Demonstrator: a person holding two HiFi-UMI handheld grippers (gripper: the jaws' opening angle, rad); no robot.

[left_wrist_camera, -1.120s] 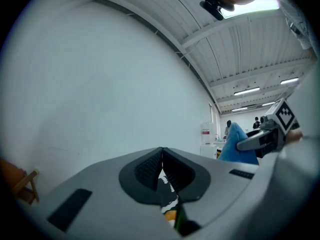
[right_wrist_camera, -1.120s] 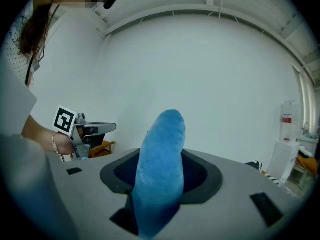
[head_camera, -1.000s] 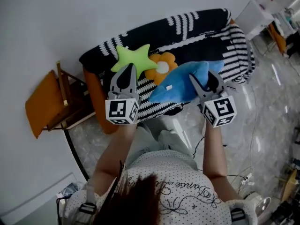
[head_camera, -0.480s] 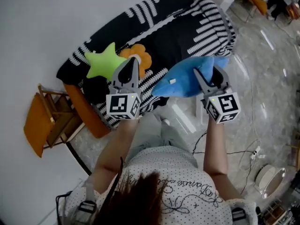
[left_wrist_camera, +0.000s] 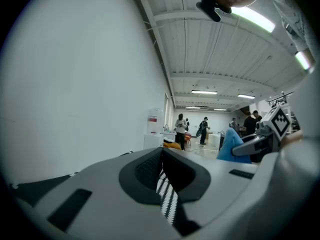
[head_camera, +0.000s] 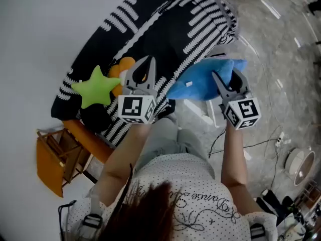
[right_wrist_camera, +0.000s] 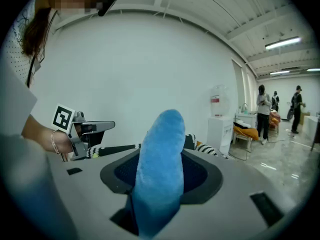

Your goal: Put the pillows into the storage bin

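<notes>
The jaws of the right gripper point(head_camera: 226, 78) are closed on the blue pillow point(head_camera: 198, 84), probably for carrying; beside this pillow, the striped cloth point(head_camera: 165, 34) is pinched by the left gripper point(head_camera: 144, 64)

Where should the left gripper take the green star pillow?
By one point of the green star pillow, likely the one nearest the orange flower pillow, coming from above. The star lies flat on the striped cover; its points are slim, its middle broad. The left gripper is shut on that cover, so it would need to let go first.
</notes>
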